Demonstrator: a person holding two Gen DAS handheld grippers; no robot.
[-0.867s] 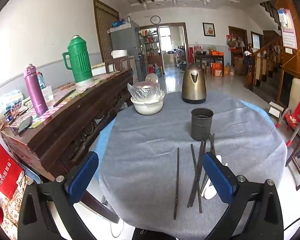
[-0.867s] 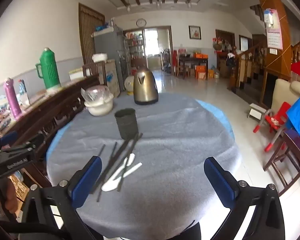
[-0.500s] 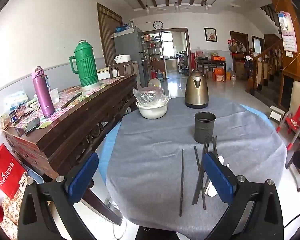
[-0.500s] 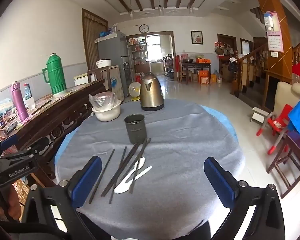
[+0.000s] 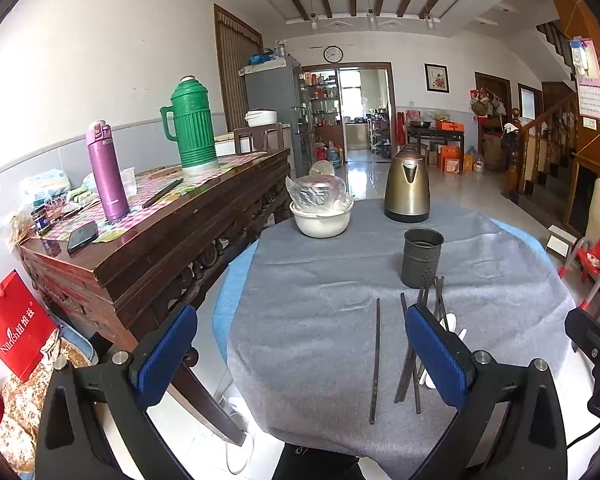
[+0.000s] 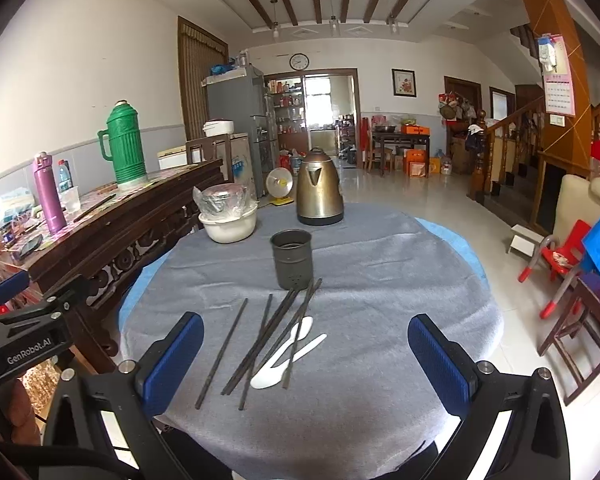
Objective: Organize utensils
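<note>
Metal utensil cup (image 6: pixel 291 258) mid-table looks empty inside; chopsticks (image 6: pixel 260 338) and white spoons (image 6: pixel 288 354) lie toward the near edge. White bowl (image 6: pixel 229 226) holds a bagged dish. Both tongs, left gripper (image 5: pixel 300 354) and right gripper (image 6: pixel 306 364), gape wide, holding nothing.

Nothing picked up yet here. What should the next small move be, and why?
Probably lower the left gripper onto the lone chopstick lying apart from the bundle. Both grippers are open and empty, the right gripper too, the metal holder stands upright behind the utensils, and that single stick is the easiest to grasp cleanly.
</note>
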